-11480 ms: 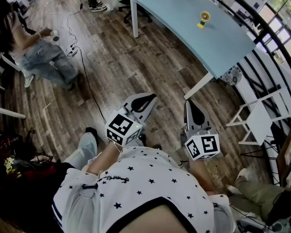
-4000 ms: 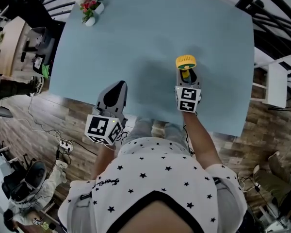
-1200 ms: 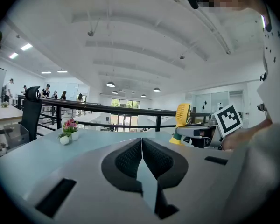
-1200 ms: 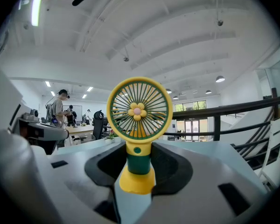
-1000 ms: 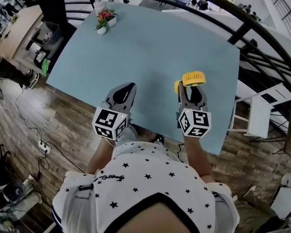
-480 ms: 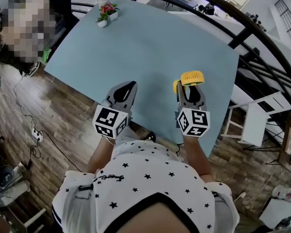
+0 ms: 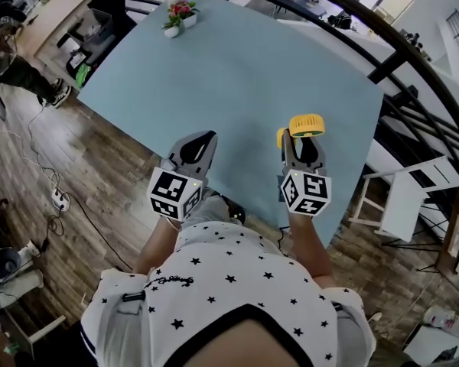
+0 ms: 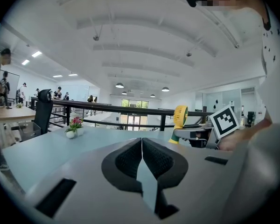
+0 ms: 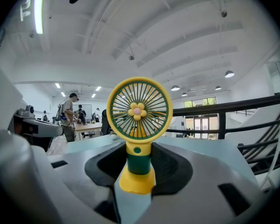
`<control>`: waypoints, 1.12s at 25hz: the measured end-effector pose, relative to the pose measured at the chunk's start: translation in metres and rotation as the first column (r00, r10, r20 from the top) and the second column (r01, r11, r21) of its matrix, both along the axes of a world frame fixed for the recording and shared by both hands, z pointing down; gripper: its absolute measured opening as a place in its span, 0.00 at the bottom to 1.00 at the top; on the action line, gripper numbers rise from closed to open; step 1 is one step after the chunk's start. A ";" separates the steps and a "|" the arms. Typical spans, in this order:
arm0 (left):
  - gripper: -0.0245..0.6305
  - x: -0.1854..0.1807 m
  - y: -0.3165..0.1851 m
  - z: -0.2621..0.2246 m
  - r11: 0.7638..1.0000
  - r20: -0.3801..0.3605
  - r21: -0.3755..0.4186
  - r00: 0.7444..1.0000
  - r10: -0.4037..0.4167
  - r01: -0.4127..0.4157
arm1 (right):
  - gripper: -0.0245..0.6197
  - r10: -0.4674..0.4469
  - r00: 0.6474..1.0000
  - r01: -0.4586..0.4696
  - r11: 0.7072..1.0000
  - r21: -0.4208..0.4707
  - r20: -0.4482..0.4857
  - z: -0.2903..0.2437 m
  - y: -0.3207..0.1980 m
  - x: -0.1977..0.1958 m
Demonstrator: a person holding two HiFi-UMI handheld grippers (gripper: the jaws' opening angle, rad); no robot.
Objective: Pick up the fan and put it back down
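A small yellow and green fan [image 9: 139,108] stands upright between the jaws of my right gripper [image 9: 139,149]. The pads are closed against its green stem, above the yellow base. In the head view the fan [image 7: 306,123] shows just beyond the right gripper [image 7: 294,134], near the right edge of the light blue table [image 7: 252,60]. Whether its base rests on the table I cannot tell. My left gripper [image 7: 206,137] hovers over the table's near edge, its pads [image 8: 130,158] meeting at the tips with nothing between them. From there the fan [image 8: 179,118] appears off to the right.
A small pot of pink flowers [image 7: 180,15] stands at the table's far left corner. A black railing [image 7: 413,60] curves behind and to the right of the table. A white chair [image 7: 405,197] sits on the wooden floor at the right; a power strip with cables [image 7: 60,199] lies at the left.
The head view has swung a little, so the table sits differently in the picture. Both grippers keep their stance, and the fan stays between the right jaws.
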State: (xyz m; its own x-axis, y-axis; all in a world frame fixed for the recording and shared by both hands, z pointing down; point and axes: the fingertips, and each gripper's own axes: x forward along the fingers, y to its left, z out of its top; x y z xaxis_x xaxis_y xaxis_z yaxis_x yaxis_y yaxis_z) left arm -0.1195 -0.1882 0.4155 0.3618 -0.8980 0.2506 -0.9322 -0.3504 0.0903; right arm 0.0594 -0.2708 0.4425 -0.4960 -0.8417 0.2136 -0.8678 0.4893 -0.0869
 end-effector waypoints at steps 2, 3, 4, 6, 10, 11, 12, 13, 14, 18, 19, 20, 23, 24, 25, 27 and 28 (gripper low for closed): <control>0.08 -0.004 0.001 0.001 1.000 0.002 -0.011 1.000 0.000 0.000 | 0.28 0.007 1.000 -0.007 1.000 -0.006 -0.005 0.004 -0.001 -0.002; 0.08 -0.007 0.000 0.002 1.000 0.003 -0.018 1.000 0.002 -0.002 | 0.28 0.014 1.000 -0.014 1.000 -0.009 -0.008 0.007 -0.003 -0.003; 0.08 -0.009 -0.001 0.002 1.000 0.007 -0.025 1.000 0.009 -0.009 | 0.28 0.022 1.000 -0.022 1.000 -0.014 -0.011 0.010 -0.005 -0.004; 0.08 -0.011 -0.005 0.003 0.999 0.015 -0.032 1.000 0.026 -0.026 | 0.28 0.042 0.999 -0.043 0.999 -0.025 -0.018 0.018 -0.010 -0.003; 0.08 -0.017 -0.010 0.002 0.999 0.026 -0.030 0.999 0.039 -0.038 | 0.28 0.078 0.996 -0.080 0.996 -0.043 -0.038 0.034 -0.017 0.000; 0.08 -0.019 -0.011 0.002 0.999 0.030 -0.031 0.999 0.044 -0.043 | 0.28 0.087 0.995 -0.089 0.995 -0.048 -0.041 0.038 -0.019 0.001; 0.08 -0.020 -0.012 0.002 0.998 0.032 -0.032 0.998 0.048 -0.047 | 0.28 0.096 0.994 -0.098 0.994 -0.053 -0.043 0.041 -0.022 0.002; 0.08 -0.022 -0.013 0.003 0.998 0.033 -0.034 0.998 0.051 -0.050 | 0.28 0.104 0.994 -0.106 0.993 -0.058 -0.045 0.044 -0.024 0.002; 0.08 -0.023 -0.014 0.004 0.998 0.032 -0.037 0.998 0.052 -0.051 | 0.28 0.109 0.993 -0.112 0.992 -0.062 -0.049 0.046 -0.025 0.002; 0.08 -0.030 -0.013 0.010 0.997 0.034 -0.058 0.998 0.054 -0.052 | 0.28 0.120 0.991 -0.125 0.990 -0.071 -0.067 0.059 -0.031 -0.001; 0.08 -0.031 -0.011 0.012 0.997 0.036 -0.065 0.998 0.053 -0.051 | 0.28 0.121 0.990 -0.126 0.989 -0.073 -0.071 0.062 -0.032 -0.001; 0.08 -0.032 -0.010 0.014 0.996 0.037 -0.071 0.998 0.052 -0.049 | 0.28 0.122 0.990 -0.128 0.989 -0.075 -0.076 0.065 -0.032 -0.001; 0.08 -0.034 -0.009 0.016 0.996 0.039 -0.076 0.998 0.052 -0.049 | 0.28 0.126 0.988 -0.134 0.988 -0.080 -0.091 0.074 -0.037 -0.002; 0.08 -0.034 -0.009 0.015 0.996 0.040 -0.076 0.998 0.052 -0.049 | 0.28 0.129 0.987 -0.137 0.987 -0.081 -0.095 0.077 -0.039 -0.002; 0.08 -0.035 -0.010 0.015 0.996 0.041 -0.075 0.998 0.051 -0.048 | 0.28 0.132 0.986 -0.140 0.987 -0.084 -0.098 0.080 -0.040 -0.002; 0.08 -0.036 -0.011 0.014 0.997 0.042 -0.072 0.998 0.046 -0.043 | 0.28 0.139 0.985 -0.148 0.985 -0.092 -0.101 0.087 -0.043 -0.001; 0.08 -0.036 -0.012 0.013 0.997 0.043 -0.071 0.998 0.045 -0.041 | 0.28 0.143 0.984 -0.153 0.984 -0.095 -0.104 0.090 -0.044 -0.001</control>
